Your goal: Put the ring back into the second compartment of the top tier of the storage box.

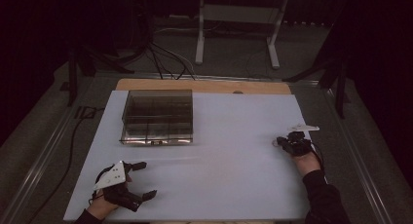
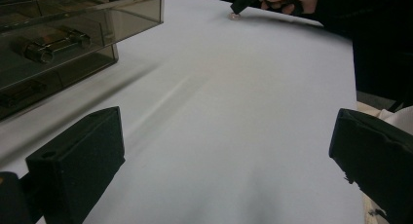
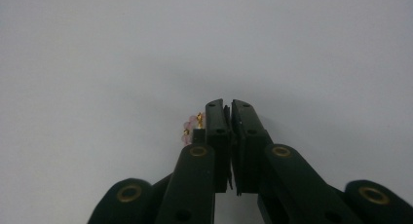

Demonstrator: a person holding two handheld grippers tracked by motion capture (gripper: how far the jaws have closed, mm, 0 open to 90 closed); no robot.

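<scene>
White table [image 1: 234, 175], smoky box [image 1: 157, 117] with compartments

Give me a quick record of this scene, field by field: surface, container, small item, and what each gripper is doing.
surface: white mat on a table
container: smoky clear drawer box, far left of the mat
small item: pink beaded piece with gold bits, near the mat's right edge
right gripper: jaws shut, beaded piece showing at the left jaw's side
left gripper: jaws wide open, nothing between them, near left corner
</scene>
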